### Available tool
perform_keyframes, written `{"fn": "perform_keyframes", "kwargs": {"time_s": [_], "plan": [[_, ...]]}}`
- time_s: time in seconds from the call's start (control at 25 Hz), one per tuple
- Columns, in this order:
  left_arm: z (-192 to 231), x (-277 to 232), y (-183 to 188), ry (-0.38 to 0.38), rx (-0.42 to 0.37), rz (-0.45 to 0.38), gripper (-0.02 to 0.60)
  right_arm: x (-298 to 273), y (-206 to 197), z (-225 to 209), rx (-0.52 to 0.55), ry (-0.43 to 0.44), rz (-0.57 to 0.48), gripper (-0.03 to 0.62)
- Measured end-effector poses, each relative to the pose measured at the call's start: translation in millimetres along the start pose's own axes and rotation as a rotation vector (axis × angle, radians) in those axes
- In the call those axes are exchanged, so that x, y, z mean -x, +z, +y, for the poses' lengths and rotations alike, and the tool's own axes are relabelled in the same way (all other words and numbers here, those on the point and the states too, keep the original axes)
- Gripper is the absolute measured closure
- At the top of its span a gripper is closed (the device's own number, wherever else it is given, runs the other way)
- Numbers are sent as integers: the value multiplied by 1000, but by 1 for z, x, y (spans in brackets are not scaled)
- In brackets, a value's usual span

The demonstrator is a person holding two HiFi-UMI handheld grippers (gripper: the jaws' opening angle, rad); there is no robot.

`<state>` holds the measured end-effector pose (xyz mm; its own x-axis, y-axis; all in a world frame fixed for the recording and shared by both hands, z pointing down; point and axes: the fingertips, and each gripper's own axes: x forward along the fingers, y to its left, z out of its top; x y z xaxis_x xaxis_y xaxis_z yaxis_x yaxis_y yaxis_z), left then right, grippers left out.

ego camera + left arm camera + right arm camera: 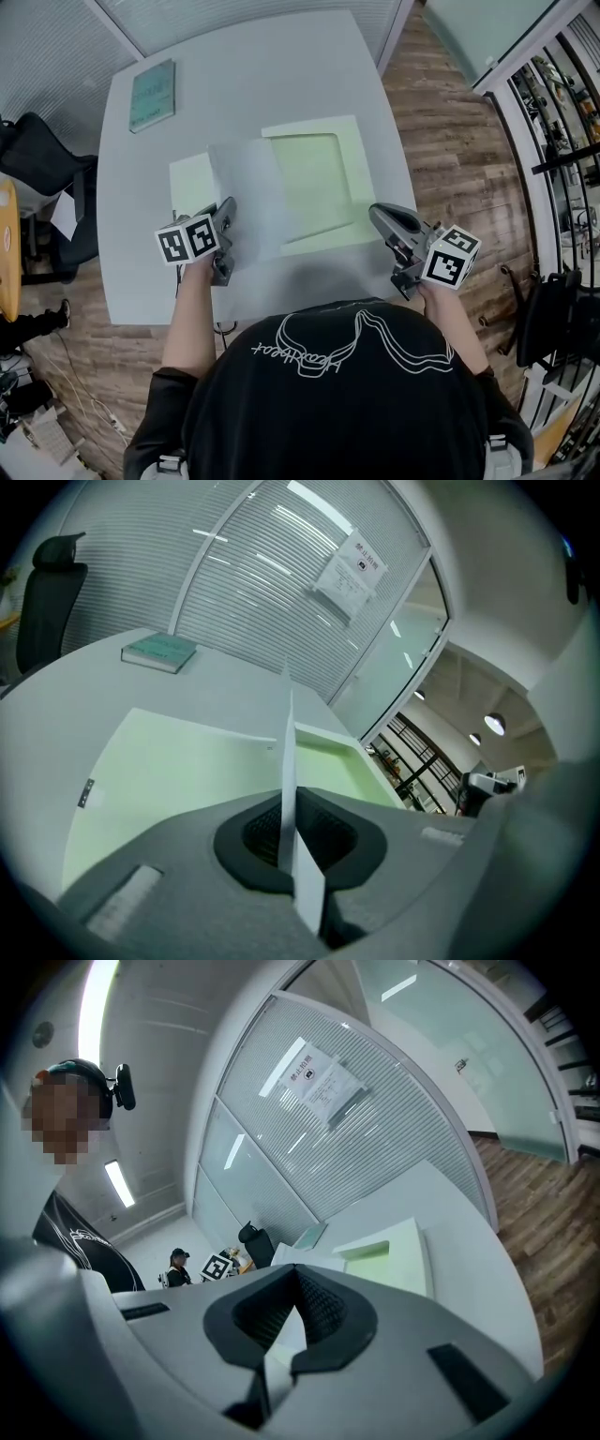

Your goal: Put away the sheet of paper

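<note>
A pale grey table (pixel 281 75) stands on a wood-plank floor (pixel 441 112), with glass walls fitted with blinds (pixel 47 47) behind it and a black office chair (pixel 37 159) off its left side. A teal book (pixel 152 94) lies flat near the table's far left corner. In the middle of the table sits a shallow pale green box (pixel 309 127), open at the top, with a flat pale green panel (pixel 190 180) lying just beside it on the left.

The sheet of paper (pixel 248 192) is held over the seam between the panel and the box, covering the box's left edge. The left gripper (pixel 228 210) has its jaws closed on the sheet's left edge. In the left gripper view the paper runs edge-on between the two black pads and on past the tips towards the box. Whether its far end touches the box cannot be told.

The right gripper (pixel 375 214) is over the table's near right part, just beside the box's near right corner and apart from the paper. Its jaws meet at the tips with nothing between them.
</note>
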<state>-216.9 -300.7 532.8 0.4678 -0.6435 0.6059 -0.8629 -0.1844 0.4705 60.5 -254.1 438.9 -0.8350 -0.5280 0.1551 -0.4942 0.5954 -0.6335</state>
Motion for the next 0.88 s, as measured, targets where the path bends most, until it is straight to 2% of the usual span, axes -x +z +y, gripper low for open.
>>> {"fn": "perform_keyframes", "kwargs": {"time_s": [0.24,0.88], "plan": [[-1,-17,-2,-12,59,10,571,0,0,-10,-19,-2,2,585],[-5,-47,8,-38,132,15,571,-9,3,-29,-48,-8,7,585]]}}
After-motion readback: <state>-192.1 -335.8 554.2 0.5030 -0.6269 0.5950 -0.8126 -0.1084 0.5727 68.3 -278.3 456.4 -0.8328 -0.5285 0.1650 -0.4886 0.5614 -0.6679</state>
